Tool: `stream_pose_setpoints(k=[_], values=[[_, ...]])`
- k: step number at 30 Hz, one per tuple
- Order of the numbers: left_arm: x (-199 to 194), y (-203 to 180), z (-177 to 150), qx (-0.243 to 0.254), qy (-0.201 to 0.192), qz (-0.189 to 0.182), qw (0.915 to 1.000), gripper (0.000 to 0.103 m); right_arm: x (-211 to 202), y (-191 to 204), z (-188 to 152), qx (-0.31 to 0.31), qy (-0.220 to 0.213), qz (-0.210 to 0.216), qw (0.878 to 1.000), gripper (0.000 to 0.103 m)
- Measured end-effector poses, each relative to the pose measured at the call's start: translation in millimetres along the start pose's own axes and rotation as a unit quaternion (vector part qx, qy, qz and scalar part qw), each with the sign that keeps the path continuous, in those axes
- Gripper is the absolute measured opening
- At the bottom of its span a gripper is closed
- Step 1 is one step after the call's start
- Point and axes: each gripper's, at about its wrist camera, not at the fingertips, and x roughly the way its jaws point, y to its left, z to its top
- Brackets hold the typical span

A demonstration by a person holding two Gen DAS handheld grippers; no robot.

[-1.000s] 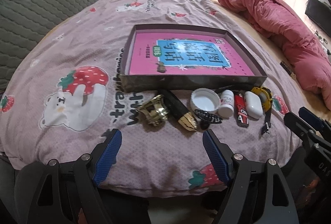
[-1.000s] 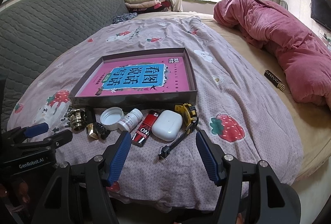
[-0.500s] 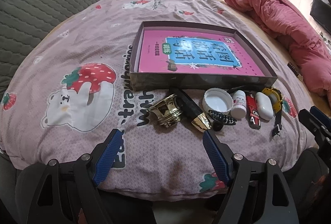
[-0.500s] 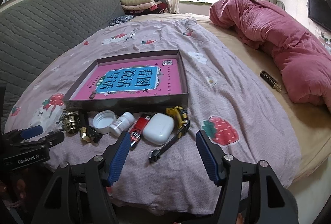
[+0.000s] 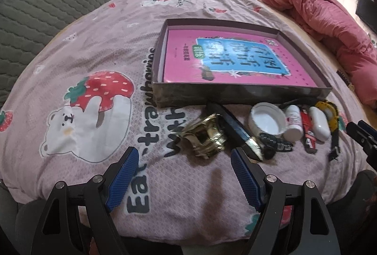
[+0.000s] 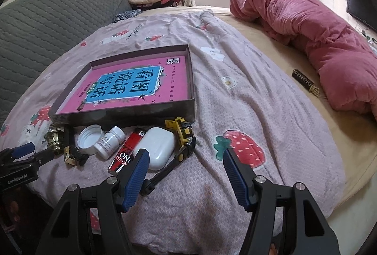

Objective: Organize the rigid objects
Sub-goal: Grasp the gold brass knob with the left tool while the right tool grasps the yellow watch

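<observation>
Bed (image 6: 235,99): shallow box (image 6: 132,113) holds pink book (image 6: 132,87). Left gripper (image 5: 183,174), right gripper (image 6: 185,172) both spread, empty.

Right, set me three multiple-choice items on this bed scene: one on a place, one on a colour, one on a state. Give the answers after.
1. Where does the white earbud case lie?
A. inside the shallow box
B. on the bedspread, in front of the shallow box
C. beside the rolled red blanket

2. What colour is the book lying in the box?
A. pink with a blue panel
B. green
C. plain white

3. How do the left tool and right tool stand?
A. both open and empty
B. left shut on the white cap
C. right shut on the case

Answers: 1 B, the case sits in the row of small items before the box's near wall. 2 A, pink cover, blue panel. 3 A, nothing lies between either pair of blue pads.
</observation>
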Motion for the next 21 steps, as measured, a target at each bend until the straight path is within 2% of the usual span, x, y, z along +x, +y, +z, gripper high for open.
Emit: stream_pose_setpoints(k=[3,16,21], values=[[5,4,2,0.000,0.004,0.001,1.0000,0.081,10,0,3,-0.003,0.005,0.002,1.000,0.064],[25,4,9,0.011,0.014,-0.047,0.9987,0.081,29,-3,8,-0.008,0.015,-0.004,1.000,0.061],[35,0,11,0.027,0.022,-0.041,0.9985,0.081,33,-8,11,-0.004,0.014,-0.005,1.000,0.057]])
